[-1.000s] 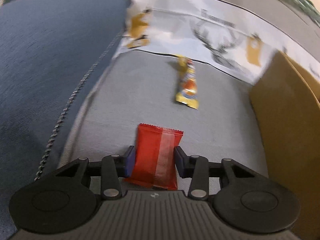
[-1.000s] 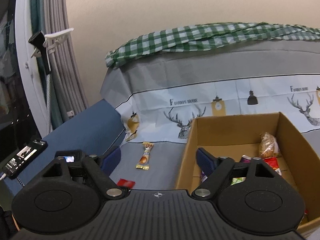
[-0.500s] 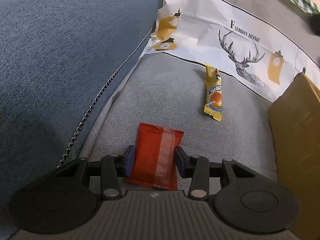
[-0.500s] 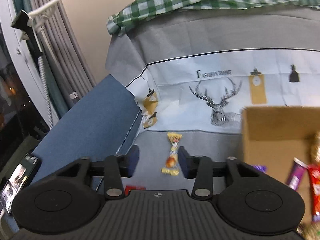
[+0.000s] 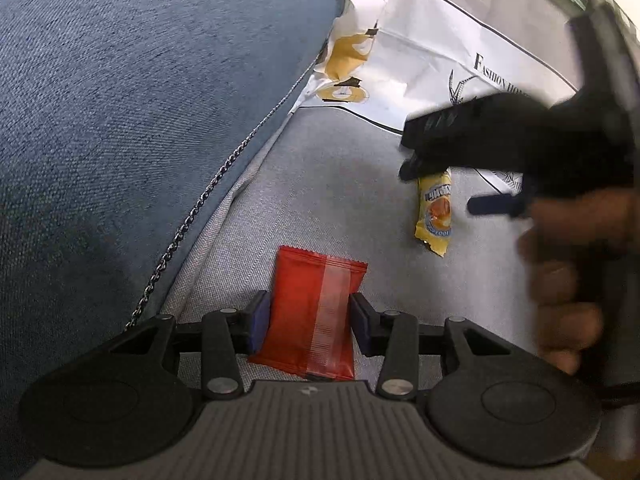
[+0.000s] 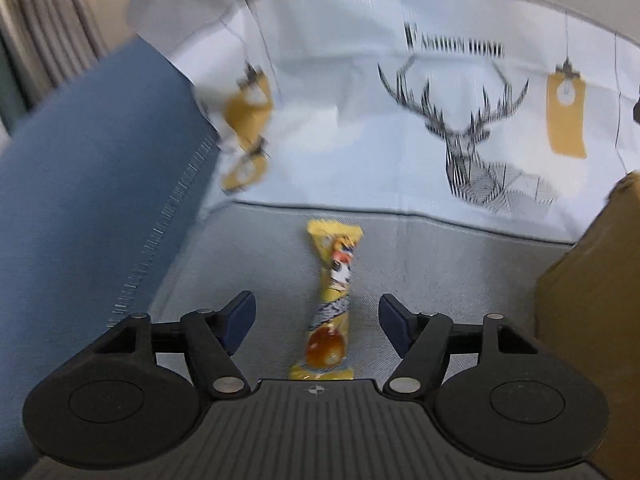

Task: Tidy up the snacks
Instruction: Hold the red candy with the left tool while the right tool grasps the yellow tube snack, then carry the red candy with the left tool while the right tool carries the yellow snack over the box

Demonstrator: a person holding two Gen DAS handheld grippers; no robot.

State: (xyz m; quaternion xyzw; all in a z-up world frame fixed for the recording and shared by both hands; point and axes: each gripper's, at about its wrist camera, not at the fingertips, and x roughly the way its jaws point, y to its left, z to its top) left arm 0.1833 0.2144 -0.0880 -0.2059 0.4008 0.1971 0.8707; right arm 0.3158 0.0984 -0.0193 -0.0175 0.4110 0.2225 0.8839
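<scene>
A red snack packet (image 5: pixel 312 312) is clamped between the left gripper's (image 5: pixel 310 316) pads on the grey seat (image 5: pixel 340 200); a yellow wrapped snack (image 6: pixel 332 312) is framed, untouched, by the opening jaws of the right gripper (image 6: pixel 316 320), beside a cardboard box (image 6: pixel 592 300)

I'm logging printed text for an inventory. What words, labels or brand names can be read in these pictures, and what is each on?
"FASHION HO…": on the white deer-print cloth, left wrist view; the rest is hidden by the right claw.
The same heading in the right wrist view: motion-blurred; only a capital "F" is clear.
Yellow snack wrapper: blue lettering, too small and blurred to read.
Red snack packet: no print visible.
Cardboard box: no print visible.
</scene>
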